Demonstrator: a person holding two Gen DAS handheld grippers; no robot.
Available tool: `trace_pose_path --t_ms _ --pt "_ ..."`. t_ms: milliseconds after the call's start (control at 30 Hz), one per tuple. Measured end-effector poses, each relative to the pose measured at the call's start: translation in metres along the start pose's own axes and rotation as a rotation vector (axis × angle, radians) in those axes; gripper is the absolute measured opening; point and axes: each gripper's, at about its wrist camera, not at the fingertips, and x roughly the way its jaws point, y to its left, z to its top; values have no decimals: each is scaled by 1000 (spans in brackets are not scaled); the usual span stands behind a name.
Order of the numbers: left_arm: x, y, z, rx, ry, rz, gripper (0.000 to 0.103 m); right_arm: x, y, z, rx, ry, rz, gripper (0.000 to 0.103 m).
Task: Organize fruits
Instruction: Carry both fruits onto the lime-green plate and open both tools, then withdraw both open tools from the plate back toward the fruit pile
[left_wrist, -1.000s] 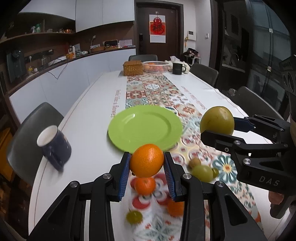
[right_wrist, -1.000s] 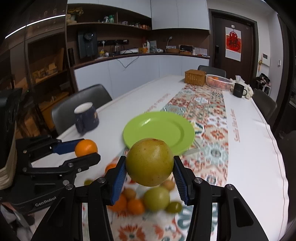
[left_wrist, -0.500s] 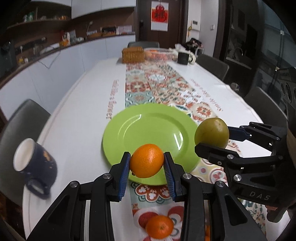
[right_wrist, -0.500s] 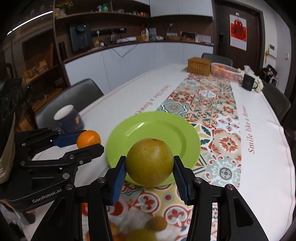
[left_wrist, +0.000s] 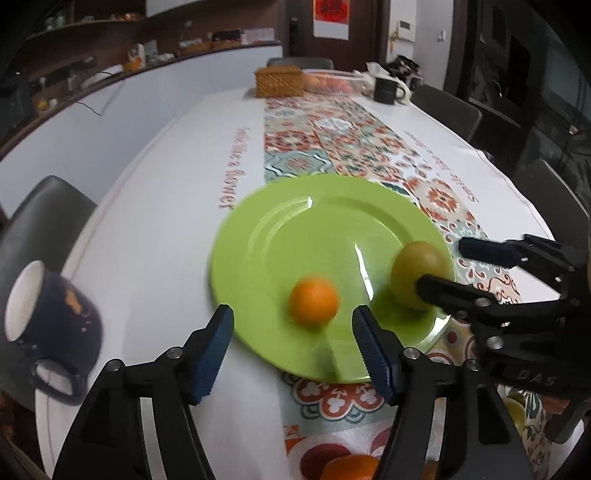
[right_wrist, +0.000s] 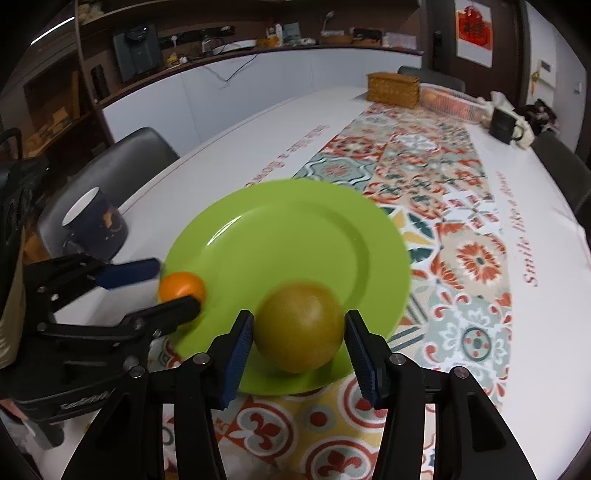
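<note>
You have just let go with both hands: a second ago each gripper was pinching its fruit above the counter, and now the left gripper has its fingers spread wide, with the orange lying free on the near part of the green plate. Your right gripper has also opened; its fingers stand just clear of the yellow-green fruit, which sits on the plate's near edge. Both fruits look blurred, so they may be rolling; watch them settle before you pull back. More fruit, such as the orange one on the patterned runner behind your fingers, likely remains to be collected.
</note>
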Motion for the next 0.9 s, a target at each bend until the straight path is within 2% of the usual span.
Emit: trace_pose_path --t_ms 67,133,233,333,433,600,900 --pt "-9 3 -3 -9 -9 27 71 -11 -1 -1 5 -30 -33 66" --pt "-21 3 -7 -7 -29 53 78 -24 -1 -3 10 -56 -55 66" --pt "-43 0 -14 -9 -68 95 83 -43 2 -8 10 -92 -81 66" --pt "-66 -3 -22 -19 -102 100 87 -68 10 -17 13 -134 -88 66" --pt "-92 -6 -30 -19 -141 107 91 -92 17 -25 26 -175 -81 73" --pt "-131 -9 -43 -18 -200 117 96 -128 30 -37 19 -236 -94 78" --pt "-182 -10 -72 -25 -261 135 100 -174 58 -61 -2 -298 -103 79"
